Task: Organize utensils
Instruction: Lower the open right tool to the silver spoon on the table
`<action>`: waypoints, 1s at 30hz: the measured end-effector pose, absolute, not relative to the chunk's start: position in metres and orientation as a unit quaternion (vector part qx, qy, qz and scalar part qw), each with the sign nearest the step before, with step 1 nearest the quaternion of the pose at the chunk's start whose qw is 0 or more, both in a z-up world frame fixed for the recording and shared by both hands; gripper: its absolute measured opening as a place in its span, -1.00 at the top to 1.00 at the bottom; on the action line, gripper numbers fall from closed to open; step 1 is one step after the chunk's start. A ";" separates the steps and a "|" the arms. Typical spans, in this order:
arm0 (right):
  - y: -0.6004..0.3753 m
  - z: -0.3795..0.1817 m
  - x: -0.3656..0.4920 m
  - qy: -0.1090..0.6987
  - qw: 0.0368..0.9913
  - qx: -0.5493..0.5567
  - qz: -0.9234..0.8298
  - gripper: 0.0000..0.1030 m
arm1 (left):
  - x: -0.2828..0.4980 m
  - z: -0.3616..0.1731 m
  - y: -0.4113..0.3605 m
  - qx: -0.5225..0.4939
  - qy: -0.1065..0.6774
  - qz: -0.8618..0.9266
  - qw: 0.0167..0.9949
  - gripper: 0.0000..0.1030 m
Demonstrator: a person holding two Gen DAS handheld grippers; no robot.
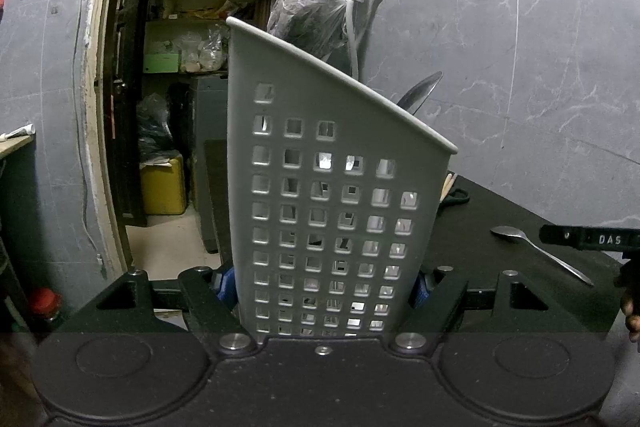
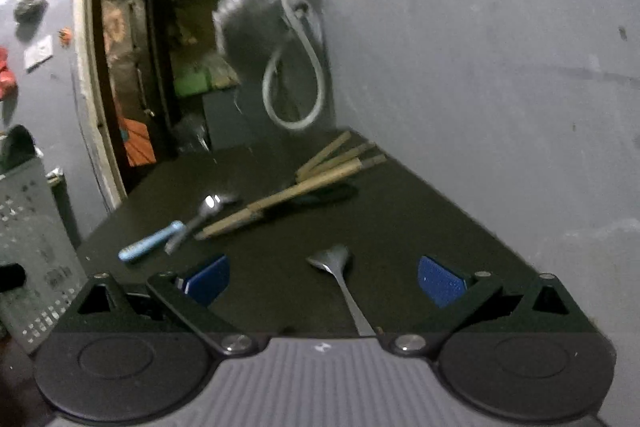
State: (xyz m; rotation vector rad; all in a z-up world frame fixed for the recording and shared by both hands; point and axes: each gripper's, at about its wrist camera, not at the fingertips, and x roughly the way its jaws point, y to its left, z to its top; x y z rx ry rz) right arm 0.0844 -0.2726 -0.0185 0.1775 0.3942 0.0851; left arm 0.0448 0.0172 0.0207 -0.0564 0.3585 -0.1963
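- The left gripper (image 1: 326, 287) is clamped across the lower walls of the grey perforated utensil holder (image 1: 320, 187), which is held upright at the left end of the black table (image 1: 500, 211). One utensil, apparently a steel spoon bowl (image 1: 420, 93), is seen projecting above its slanted rim.
- The right gripper (image 2: 324, 277) is seen with its jaws spread wide and nothing between the blue pads (image 2: 440, 279); no contact with any utensil is visible.
- A steel spoon (image 2: 336, 267) lies flat on the table between and just beyond the open jaws, bowl pointing away, handle running back under the gripper body.
- Farther left, a blue-handled utensil (image 2: 150, 247) and a steel utensil (image 2: 204, 213) of uncertain type are found; beyond them lie several wooden-handled utensils (image 2: 304, 183) in a loose pile near the wall.
- Handling of the spoon is judged as follows: light, rigid, smooth and likely slippery against the pads. It lies low on the surface, so little height is offered for a grip.
- The narrow handle just behind the bowl is recommended as the grip point, taken across its width; the bowl is curved and is expected to slide out.
- The holder is judged light and slightly flexible; a tight squeeze may bow its thin walls.
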 end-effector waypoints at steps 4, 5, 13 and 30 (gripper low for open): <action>-0.271 -0.027 0.091 0.216 0.975 0.047 0.017 -0.99 | 0.043 0.023 0.018 -0.027 0.179 -0.095 0.979 -0.50; -0.269 -0.028 0.092 0.221 0.975 0.035 0.011 -0.99 | 0.043 0.023 0.018 -0.026 0.178 -0.095 0.979 -0.50; -0.259 -0.035 0.112 0.276 0.961 -0.006 0.019 -0.99 | 0.044 0.024 0.017 -0.024 0.178 -0.094 0.979 -0.50; -0.253 -0.024 0.146 0.300 0.952 -0.040 0.039 -0.99 | 0.043 0.024 0.016 -0.023 0.178 -0.093 0.979 -0.50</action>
